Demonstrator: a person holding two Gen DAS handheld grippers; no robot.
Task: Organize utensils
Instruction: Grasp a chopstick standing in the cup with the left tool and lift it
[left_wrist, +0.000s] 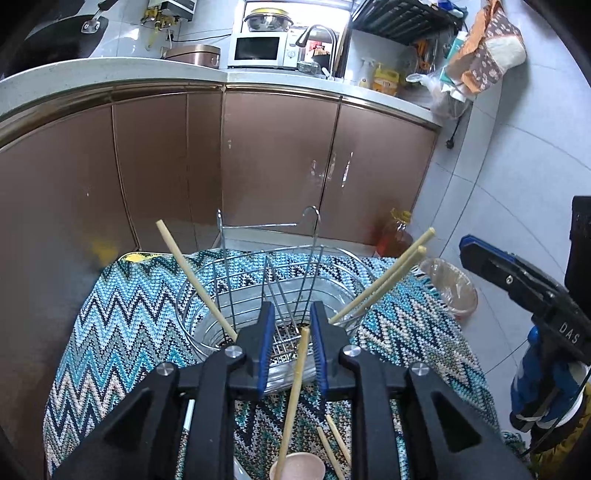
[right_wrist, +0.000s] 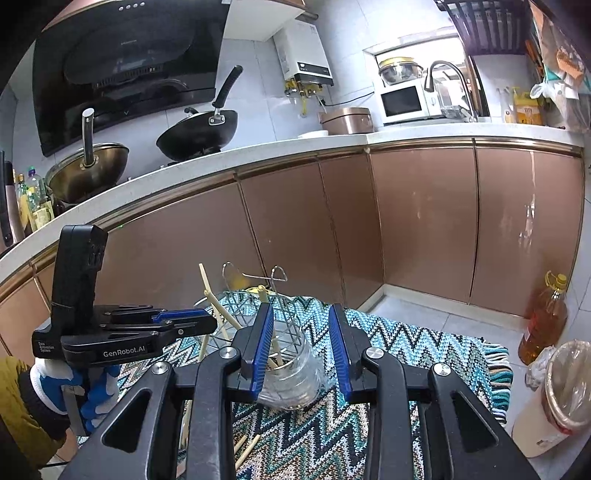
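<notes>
A zigzag-patterned knitted cloth (left_wrist: 122, 325) in blue, teal, black and cream covers the tabletop, and its fringe hangs over the far right edge in the right wrist view. On the cloth stands a wire utensil holder (left_wrist: 207, 295) with a clear plastic tray under it. Nearer the camera, loose chopsticks (left_wrist: 332, 446) lie flat on the cloth, just beside a small pinkish cup (left_wrist: 299, 467) at the bottom edge.

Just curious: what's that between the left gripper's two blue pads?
A single wooden chopstick stands loose between the left gripper's open jaws, over the wire utensil basket; left wrist view.
</notes>
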